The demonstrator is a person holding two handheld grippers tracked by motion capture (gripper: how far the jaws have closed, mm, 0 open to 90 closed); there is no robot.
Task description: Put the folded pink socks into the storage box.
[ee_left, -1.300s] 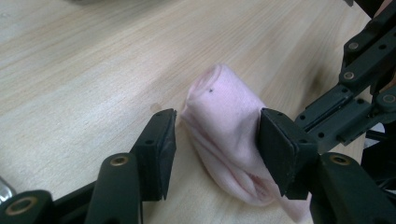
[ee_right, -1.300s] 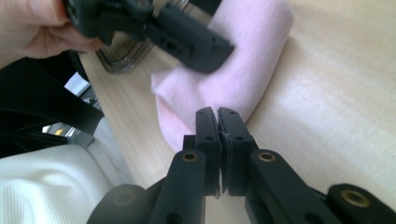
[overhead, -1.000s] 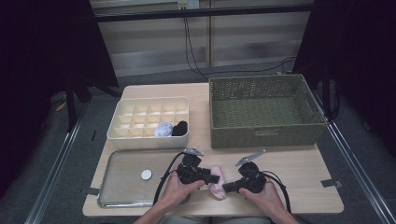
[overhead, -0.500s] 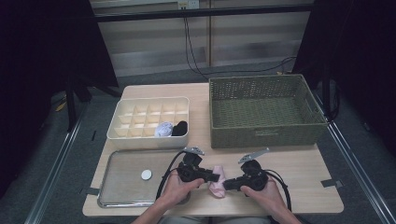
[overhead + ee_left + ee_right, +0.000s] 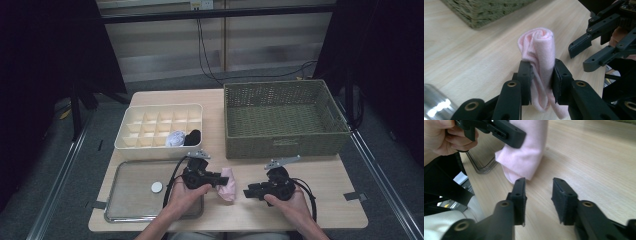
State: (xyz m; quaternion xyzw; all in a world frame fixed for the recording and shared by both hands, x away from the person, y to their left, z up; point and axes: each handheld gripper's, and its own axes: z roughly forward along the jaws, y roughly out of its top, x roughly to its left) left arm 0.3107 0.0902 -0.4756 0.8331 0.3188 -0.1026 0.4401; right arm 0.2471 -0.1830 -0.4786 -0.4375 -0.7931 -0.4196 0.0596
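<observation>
A person sits at the near edge of a wooden table (image 5: pixel 320 210), a two-jaw claw in each hand. The left gripper (image 5: pixel 220 178) is clamped on a rolled pink cloth (image 5: pixel 227 183); in the left gripper view the two black pads press into the cloth (image 5: pixel 539 57) from both sides, and the rolled end sticks out past the tips. Its jaws narrowed onto the roll a moment ago and have settled there. The cloth sits near the middle of the table's near edge, its lower end at the tabletop; whether it touches the wood cannot be told.

The right gripper (image 5: pixel 248 193) is just beside the cloth, pointing toward it, its jaws apart and gripping nothing. They have just been opening. In the right gripper view its jaws stand parted over bare wood, with the cloth (image 5: pixel 524 152) close ahead of the left pad and clear of it.

Behind, a woven basket (image 5: pixel 285 145) fills the far right corner, a cream divided box (image 5: pixel 130 142) stands at far left, and a metal tray (image 5: pixel 125 210) lies at the near left corner
</observation>
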